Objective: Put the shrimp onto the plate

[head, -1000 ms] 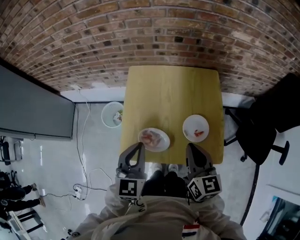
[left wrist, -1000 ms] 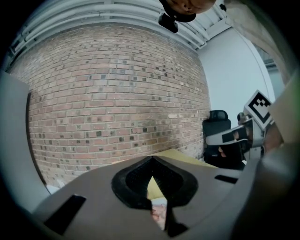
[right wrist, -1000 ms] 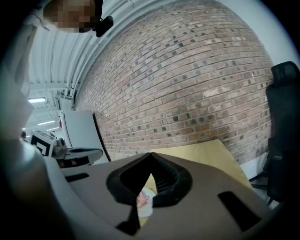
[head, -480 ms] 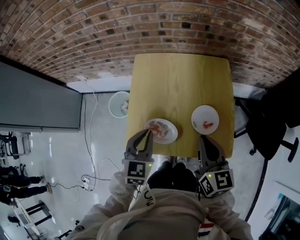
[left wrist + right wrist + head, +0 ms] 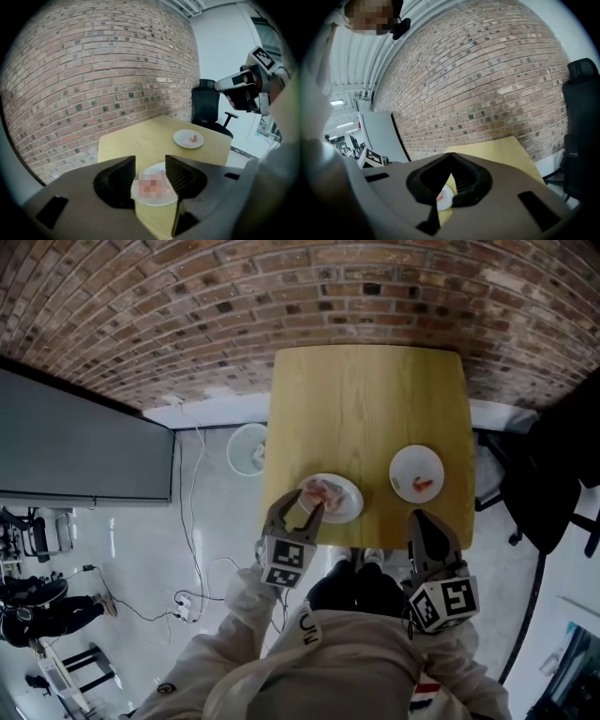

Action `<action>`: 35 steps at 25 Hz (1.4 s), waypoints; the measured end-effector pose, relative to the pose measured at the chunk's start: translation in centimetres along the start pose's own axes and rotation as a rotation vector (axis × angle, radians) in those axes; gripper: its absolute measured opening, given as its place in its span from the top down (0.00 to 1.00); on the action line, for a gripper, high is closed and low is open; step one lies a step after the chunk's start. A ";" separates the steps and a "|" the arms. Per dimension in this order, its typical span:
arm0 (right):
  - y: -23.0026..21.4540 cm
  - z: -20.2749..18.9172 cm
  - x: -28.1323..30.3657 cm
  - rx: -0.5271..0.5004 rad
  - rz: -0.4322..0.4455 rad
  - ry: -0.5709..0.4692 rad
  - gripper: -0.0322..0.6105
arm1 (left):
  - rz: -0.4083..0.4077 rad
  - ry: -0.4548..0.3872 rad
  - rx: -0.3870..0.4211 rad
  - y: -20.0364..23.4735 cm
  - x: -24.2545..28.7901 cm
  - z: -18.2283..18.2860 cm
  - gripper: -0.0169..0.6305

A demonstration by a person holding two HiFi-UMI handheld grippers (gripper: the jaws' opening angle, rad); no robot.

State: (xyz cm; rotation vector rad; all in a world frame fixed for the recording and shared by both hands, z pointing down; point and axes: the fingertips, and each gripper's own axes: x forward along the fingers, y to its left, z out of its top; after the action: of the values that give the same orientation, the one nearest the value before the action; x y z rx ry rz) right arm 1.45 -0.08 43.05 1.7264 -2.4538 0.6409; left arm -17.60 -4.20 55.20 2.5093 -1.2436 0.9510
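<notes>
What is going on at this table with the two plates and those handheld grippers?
A person holds a gripper in each hand at a yellow table. The left gripper, its jaws just opening with nothing gripped, is poised over the shrimp piled on the near plate. The right gripper is shut and empty near the table's edge. The other plate holds one shrimp.

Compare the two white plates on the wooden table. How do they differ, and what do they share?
Load: the left plate holds a heap of pink shrimp; the right plate is mostly bare, with only a small red piece. Place: the left plate lies by the left edge of the table, nearer the person; the right plate lies toward the right edge, farther back. Both are round, white and lie flat.
</notes>
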 end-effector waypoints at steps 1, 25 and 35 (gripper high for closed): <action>-0.1 0.1 -0.2 0.000 -0.002 -0.001 0.91 | -0.012 0.019 0.008 -0.1 0.2 -0.3 0.68; -1.9 -0.5 -2.0 0.048 -0.061 0.027 0.91 | -0.156 0.338 -0.031 -5.7 6.7 -7.0 0.58; -3.1 -1.1 -2.0 0.071 -0.078 0.039 0.91 | -0.175 0.372 -0.086 -6.0 8.0 -7.3 0.58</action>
State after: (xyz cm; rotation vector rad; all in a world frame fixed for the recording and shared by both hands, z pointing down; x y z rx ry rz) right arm 4.79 1.20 44.34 1.8071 -2.3517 0.7551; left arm -12.85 -2.52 66.45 2.1990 -0.9151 1.2187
